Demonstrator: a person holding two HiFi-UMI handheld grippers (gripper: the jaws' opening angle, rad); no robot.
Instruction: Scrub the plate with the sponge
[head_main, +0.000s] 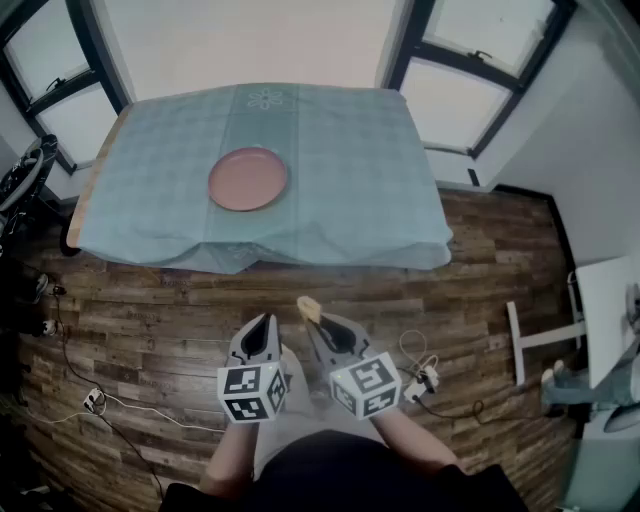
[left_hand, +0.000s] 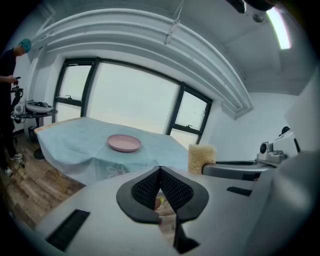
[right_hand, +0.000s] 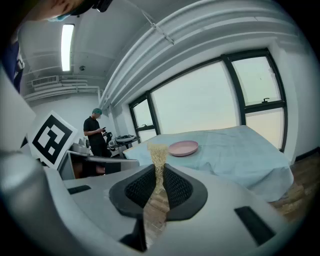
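Wooden flooring fills the lower frame; up top a cloth-covered table (head_main: 340, 140) carries the pink plate (head_main: 247, 179), left of centre and well apart from both tools. Low down, the right gripper (head_main: 322, 326) pinches the sponge (head_main: 308, 308) by its lower edge, presumably so its free end can scrub. The left gripper (head_main: 262, 332) has its jaws pressed together, empty, probably spare to steady the plate.

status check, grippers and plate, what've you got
Left gripper shut, empty. Right gripper shut on sponge. Plate on table, not yet reached. Nothing between grippers and plate.
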